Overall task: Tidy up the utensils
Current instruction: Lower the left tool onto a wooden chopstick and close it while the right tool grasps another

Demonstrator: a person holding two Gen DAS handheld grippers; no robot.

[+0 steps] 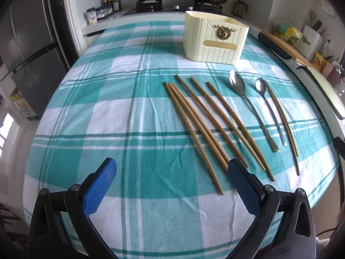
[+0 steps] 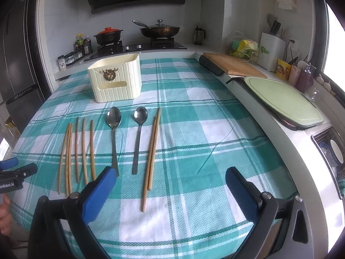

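Note:
A cream utensil holder (image 1: pixel 214 37) (image 2: pixel 116 81) stands upright at the far side of a teal checked tablecloth (image 1: pixel 107 112) (image 2: pixel 194 129). Several wooden chopsticks (image 1: pixel 194 120) (image 2: pixel 76 151) lie side by side in front of it. Two metal spoons (image 1: pixel 248 99) (image 2: pixel 114 129) lie to their right, then a further pair of chopsticks (image 1: pixel 282 118) (image 2: pixel 152 151). My left gripper (image 1: pixel 171 170) is open and empty, above the cloth near the chopsticks' near ends. My right gripper (image 2: pixel 170 179) is open and empty, just right of the chopstick pair. The left gripper's tip (image 2: pixel 9 164) shows at the right wrist view's left edge.
A stove with a red-lidded pot (image 2: pixel 107 35) and a pan (image 2: pixel 159 30) stands behind the table. A wooden cutting board (image 2: pixel 232 65) and a green board (image 2: pixel 282 101) lie on the counter at the right. A fridge (image 1: pixel 28 49) stands at the left.

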